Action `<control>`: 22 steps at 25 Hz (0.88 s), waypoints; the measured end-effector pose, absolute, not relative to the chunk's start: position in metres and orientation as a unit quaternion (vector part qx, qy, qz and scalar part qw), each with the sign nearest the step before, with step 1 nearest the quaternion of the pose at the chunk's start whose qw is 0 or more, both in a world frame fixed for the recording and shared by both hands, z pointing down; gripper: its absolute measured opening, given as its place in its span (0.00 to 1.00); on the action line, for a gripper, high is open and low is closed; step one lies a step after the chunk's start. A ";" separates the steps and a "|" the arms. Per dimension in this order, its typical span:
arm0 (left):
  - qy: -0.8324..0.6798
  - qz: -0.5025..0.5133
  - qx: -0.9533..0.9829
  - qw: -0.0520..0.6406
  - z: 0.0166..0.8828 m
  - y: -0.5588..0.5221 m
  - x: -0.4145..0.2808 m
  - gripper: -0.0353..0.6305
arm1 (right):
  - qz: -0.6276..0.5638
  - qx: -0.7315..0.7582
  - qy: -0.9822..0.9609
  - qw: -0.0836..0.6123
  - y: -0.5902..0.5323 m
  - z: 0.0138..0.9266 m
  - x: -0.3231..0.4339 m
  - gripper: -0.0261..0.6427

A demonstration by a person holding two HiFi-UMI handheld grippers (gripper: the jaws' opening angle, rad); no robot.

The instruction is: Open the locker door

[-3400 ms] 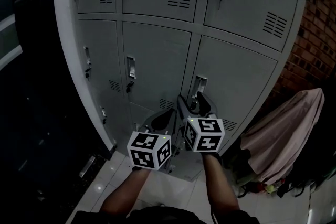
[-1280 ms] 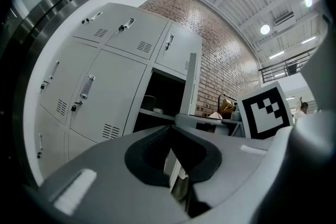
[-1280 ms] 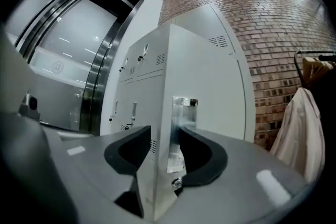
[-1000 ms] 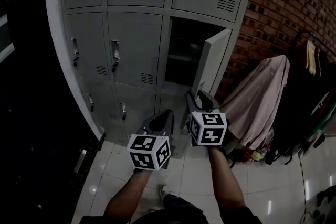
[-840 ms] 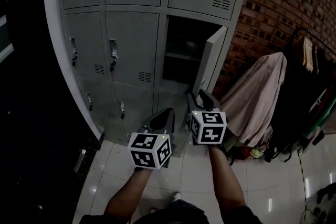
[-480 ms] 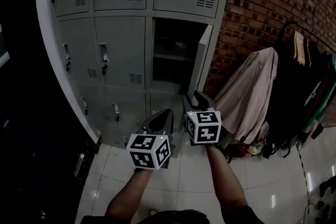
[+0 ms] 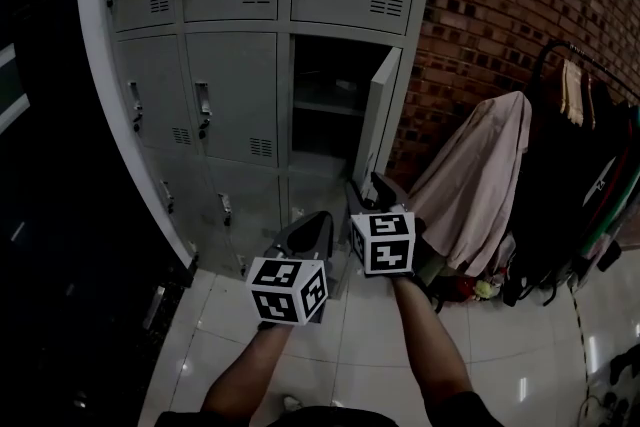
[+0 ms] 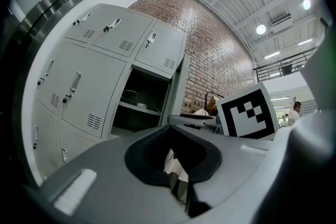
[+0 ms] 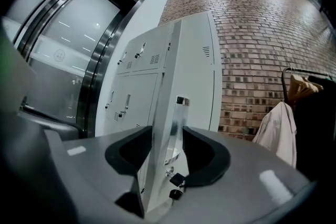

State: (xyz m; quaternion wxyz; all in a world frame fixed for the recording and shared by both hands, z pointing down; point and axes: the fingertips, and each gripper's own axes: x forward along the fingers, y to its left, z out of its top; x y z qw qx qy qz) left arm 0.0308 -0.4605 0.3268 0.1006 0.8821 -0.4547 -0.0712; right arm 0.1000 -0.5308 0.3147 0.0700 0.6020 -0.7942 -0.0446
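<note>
The locker door (image 7: 372, 123), on the right-hand column of a grey steel locker bank (image 7: 235, 85), stood swung well out from its compartment, nearly edge-on in the head view. The dark interior and a shelf (image 7: 325, 105) lay exposed behind it.

The right gripper (image 7: 373, 191) was held level at the door's free edge. In the right gripper view, that edge (image 9: 166, 123) ran up between the two jaws with a dark pad lying along each face, close enough to look in contact. The jaws had just eased a little wider. A bright latch plate (image 9: 176, 128) sat on the door's edge, and below it a key (image 9: 177, 181) hung from the lock, just by the right-hand pad.

The left gripper (image 7: 308, 227) hovered beside and slightly below its partner, clear of the lockers. Its own view showed the jaws (image 8: 176, 157) drawn together with nothing caught between them. Only a sliver of pale cloth showed in the background beyond the slit.

Both marker cubes (image 7: 288, 290) (image 7: 382, 242) faced up towards the head camera, above the person's bare forearms (image 7: 425, 350).

The neighbouring locker doors, each with a handle and a vent grille, remained shut. To the right rose a red brick wall (image 7: 500, 5). In front of it a pinkish garment (image 7: 480, 180) was draped beside dark clothing on a rail (image 7: 585, 165). Glossy pale floor tiles (image 7: 365, 360) reflected the ceiling lights.
</note>
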 end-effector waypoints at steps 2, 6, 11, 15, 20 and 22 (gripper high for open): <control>-0.457 -0.068 0.881 0.102 0.330 -0.456 0.030 0.06 | -0.043 0.603 -0.794 0.066 -0.523 0.315 0.102 0.27; -0.468 -0.070 0.875 0.099 0.327 -0.446 0.027 0.06 | -0.044 0.605 -0.794 0.048 -0.499 0.312 0.104 0.25; -0.488 -0.072 0.865 0.093 0.327 -0.419 0.033 0.06 | -0.050 0.609 -0.790 0.035 -0.453 0.320 0.114 0.04; -0.503 -0.069 0.857 0.088 0.331 -0.385 0.047 0.06 | -0.038 0.584 -0.811 0.023 -0.409 0.326 0.118 0.04; -0.529 -0.057 0.843 0.075 0.343 -0.336 0.065 0.06 | -0.041 0.548 -0.836 0.019 -0.352 0.334 0.123 0.04; -0.537 -0.051 0.839 0.071 0.349 -0.314 0.071 0.06 | -0.036 0.534 -0.844 0.014 -0.327 0.338 0.126 0.04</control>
